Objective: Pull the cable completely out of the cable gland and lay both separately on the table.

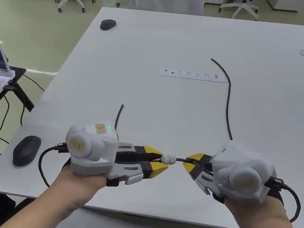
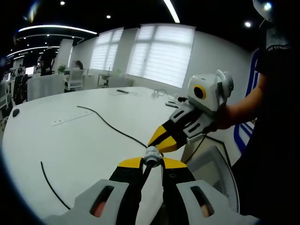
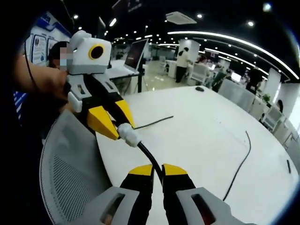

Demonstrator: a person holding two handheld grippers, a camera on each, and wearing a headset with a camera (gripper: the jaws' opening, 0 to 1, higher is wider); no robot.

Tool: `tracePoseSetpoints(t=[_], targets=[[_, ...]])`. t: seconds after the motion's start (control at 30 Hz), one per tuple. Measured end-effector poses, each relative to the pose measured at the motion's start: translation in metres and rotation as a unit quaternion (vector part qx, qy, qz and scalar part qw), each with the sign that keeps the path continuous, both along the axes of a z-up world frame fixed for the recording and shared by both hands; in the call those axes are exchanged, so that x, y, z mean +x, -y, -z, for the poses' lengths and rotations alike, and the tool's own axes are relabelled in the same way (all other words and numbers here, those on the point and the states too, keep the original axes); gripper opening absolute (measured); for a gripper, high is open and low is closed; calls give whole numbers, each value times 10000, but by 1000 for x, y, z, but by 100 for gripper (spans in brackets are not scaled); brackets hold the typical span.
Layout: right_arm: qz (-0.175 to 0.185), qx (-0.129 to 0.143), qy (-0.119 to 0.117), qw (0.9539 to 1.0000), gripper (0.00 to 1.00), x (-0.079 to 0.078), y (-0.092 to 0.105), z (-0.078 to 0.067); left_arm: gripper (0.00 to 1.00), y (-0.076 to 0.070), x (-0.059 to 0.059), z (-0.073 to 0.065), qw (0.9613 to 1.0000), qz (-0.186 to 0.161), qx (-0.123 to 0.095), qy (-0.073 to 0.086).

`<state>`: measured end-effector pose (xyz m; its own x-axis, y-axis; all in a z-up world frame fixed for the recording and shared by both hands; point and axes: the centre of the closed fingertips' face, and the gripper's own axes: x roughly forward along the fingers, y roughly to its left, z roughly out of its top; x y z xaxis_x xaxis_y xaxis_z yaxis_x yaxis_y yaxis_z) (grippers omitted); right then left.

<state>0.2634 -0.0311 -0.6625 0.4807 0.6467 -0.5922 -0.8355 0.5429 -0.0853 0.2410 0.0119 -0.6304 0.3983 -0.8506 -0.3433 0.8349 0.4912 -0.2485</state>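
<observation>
left gripper: yellow-tipped jaws clamped on the small white plastic cable gland. right gripper: jaws pinched tight on the thin black cable, just beside where it exits the gland. The cable is not out of the gland, with a short run of it between the two sets of tips. Both are held in the air over the near edge of the white bench, with the tips facing each other, close but apart.

On the bench:
- white power strip, toward the far edge
- long loose black cable, running from near the strip's right end toward the near edge
- short black cable piece, nearer the left edge
- black oval mouse, far left corner
- second black mouse, by the left edge, near end
</observation>
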Motion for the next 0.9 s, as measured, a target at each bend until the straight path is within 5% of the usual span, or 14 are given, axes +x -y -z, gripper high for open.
tracePoseSetpoints(t=[0.3, 0.4, 0.6, 0.8, 0.9], targets=[[740, 249, -493, 9957, 1, 10, 25, 19, 15, -1, -1, -3, 10000, 9, -39, 22], [1141, 469, -794, 9892, 1, 12, 36, 26, 15, -2, -2, -4, 9999, -7, -102, -22], [1488, 409, -967, 9833, 0, 13, 55, 46, 15, -2, -4, -4, 9999, -25, -134, -12], [1949, 700, -1403, 9682, 0, 7, 65, 68, 15, -1, -6, -1, 9999, 31, -97, -13], [1924, 689, -1375, 9692, 0, 6, 64, 68, 15, 0, -7, 0, 10000, 73, -36, -4]])
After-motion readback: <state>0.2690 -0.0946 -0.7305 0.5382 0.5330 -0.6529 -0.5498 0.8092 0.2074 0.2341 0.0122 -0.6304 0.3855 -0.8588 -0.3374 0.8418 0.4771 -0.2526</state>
